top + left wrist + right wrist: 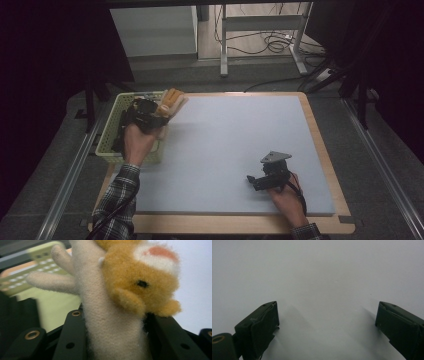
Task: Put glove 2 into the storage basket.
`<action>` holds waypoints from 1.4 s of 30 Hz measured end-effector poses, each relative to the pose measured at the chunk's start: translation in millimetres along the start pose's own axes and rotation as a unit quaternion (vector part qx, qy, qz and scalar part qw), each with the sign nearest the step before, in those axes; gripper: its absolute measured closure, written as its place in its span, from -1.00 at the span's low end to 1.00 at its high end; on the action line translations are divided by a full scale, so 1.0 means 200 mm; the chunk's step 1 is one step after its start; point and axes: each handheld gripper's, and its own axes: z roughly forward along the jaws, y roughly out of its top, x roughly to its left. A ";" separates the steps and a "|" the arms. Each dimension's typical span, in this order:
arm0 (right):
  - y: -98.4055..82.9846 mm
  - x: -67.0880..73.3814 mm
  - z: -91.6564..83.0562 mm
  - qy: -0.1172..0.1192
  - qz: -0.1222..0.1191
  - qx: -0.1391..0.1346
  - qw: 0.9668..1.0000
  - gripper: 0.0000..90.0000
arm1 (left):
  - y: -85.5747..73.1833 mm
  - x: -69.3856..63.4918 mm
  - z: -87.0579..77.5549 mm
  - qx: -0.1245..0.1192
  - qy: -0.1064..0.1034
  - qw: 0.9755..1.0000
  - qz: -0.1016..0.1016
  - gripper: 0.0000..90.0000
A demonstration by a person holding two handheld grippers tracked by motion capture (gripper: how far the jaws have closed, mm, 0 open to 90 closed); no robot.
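Black jaws of the left gripper [112, 340] clamp a plush toy [120, 297]: tan fuzzy head, cream body and limbs. It hangs over the edge of a green basket [107, 135], long axis pointing away from the person. Right gripper [327, 325] rests open-jawed on the pale mat [235, 145]; dark room beyond.

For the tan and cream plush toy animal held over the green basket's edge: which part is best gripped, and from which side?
The cream, narrow body of the tan and cream plush toy animal suits best, from below along its length, as the left tongs now clamp it. That part is slim and soft enough to squeeze between the jaws, while the bulky tan head sits above. The green slotted plastic basket lies beside it.
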 end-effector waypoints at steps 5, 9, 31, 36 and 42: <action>0.00 0.00 0.00 0.000 0.000 0.000 1.000 -0.90 | -0.03 0.16 -0.03 0.002 0.031 0.999 -0.027 0.39; 0.00 0.00 0.00 0.000 0.000 0.000 1.000 -0.90 | -0.08 0.26 -0.02 0.011 0.048 0.998 -0.045 0.39; 0.00 0.00 0.00 0.000 0.000 -0.001 1.000 -0.89 | -0.11 0.28 0.42 0.136 0.073 0.987 -0.038 0.36; 0.00 0.00 0.00 0.000 0.001 -0.001 1.000 -0.89 | -0.09 0.26 0.48 0.158 0.061 0.985 -0.040 0.35; 0.00 0.00 0.00 0.000 0.000 -0.001 1.000 -0.89 | -0.10 0.28 0.53 0.174 0.037 0.982 -0.067 0.11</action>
